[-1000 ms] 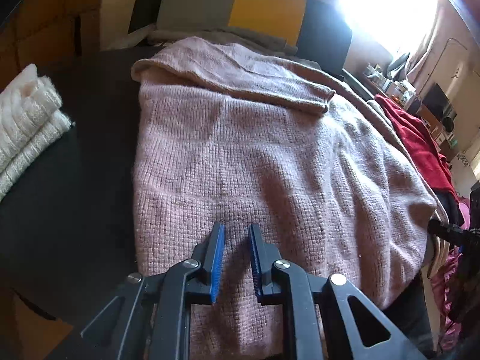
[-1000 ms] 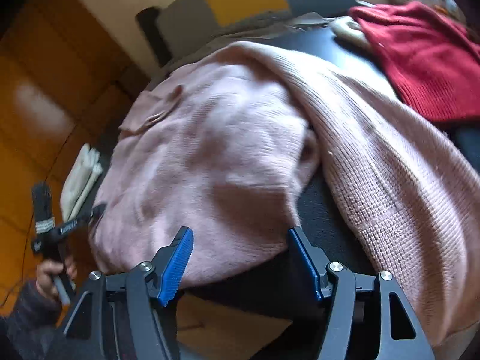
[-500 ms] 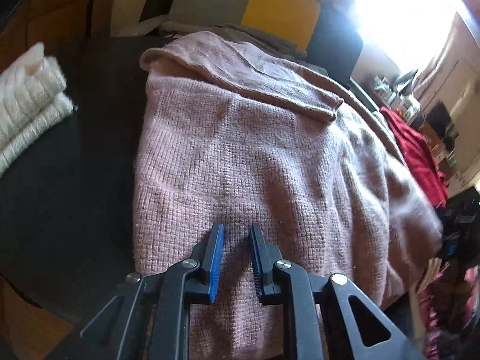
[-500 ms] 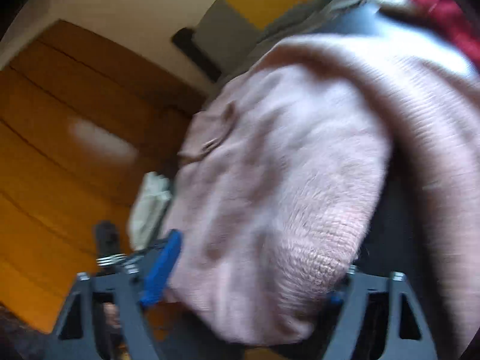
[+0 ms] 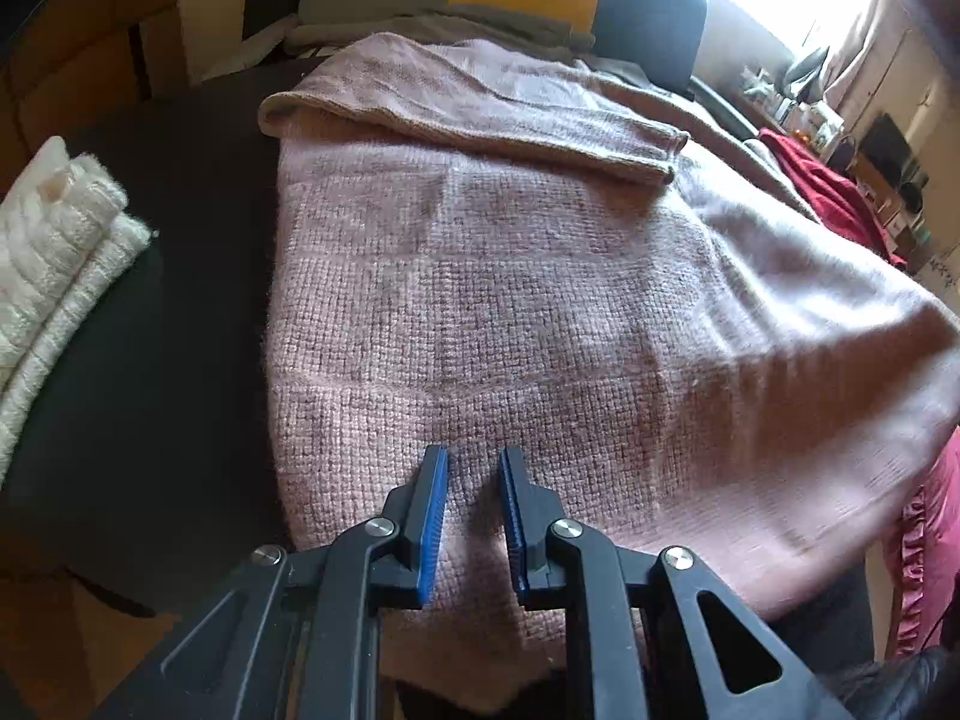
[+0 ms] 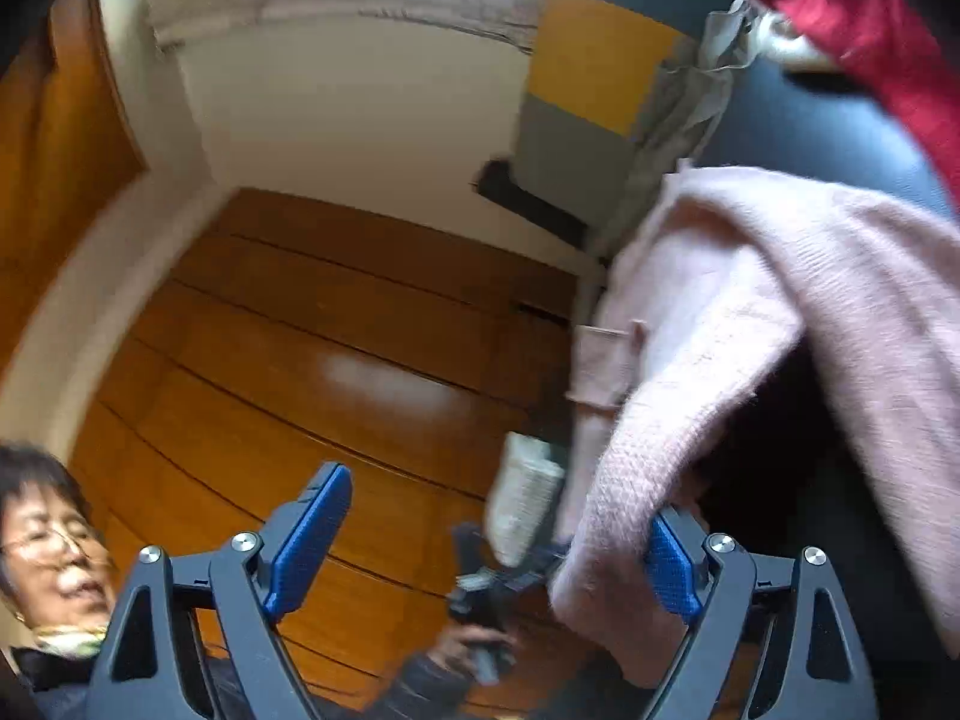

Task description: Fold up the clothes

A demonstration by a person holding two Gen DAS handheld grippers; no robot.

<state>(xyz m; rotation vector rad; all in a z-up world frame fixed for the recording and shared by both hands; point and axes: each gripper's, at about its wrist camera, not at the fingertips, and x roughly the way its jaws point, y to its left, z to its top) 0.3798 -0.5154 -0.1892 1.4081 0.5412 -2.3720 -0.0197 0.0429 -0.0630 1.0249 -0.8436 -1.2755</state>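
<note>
Pink knitwear fills the centre of the left wrist view: a sweater (image 5: 540, 312) spread over a dark table (image 5: 150, 360), one sleeve folded across its upper part. At lower centre the left gripper (image 5: 472, 516) pinches a ridge of the sweater between narrowly parted blue pads. At the left edge lies a folded white knit (image 5: 54, 276). In the right wrist view, the right gripper (image 6: 492, 546) stands wide open, the sweater's edge draped against its right finger. A red garment (image 6: 870, 30) occupies the upper right.

left wrist: low, close over pink sweater (image 5: 510, 300) | right wrist: tilted up, sweater shared
</note>
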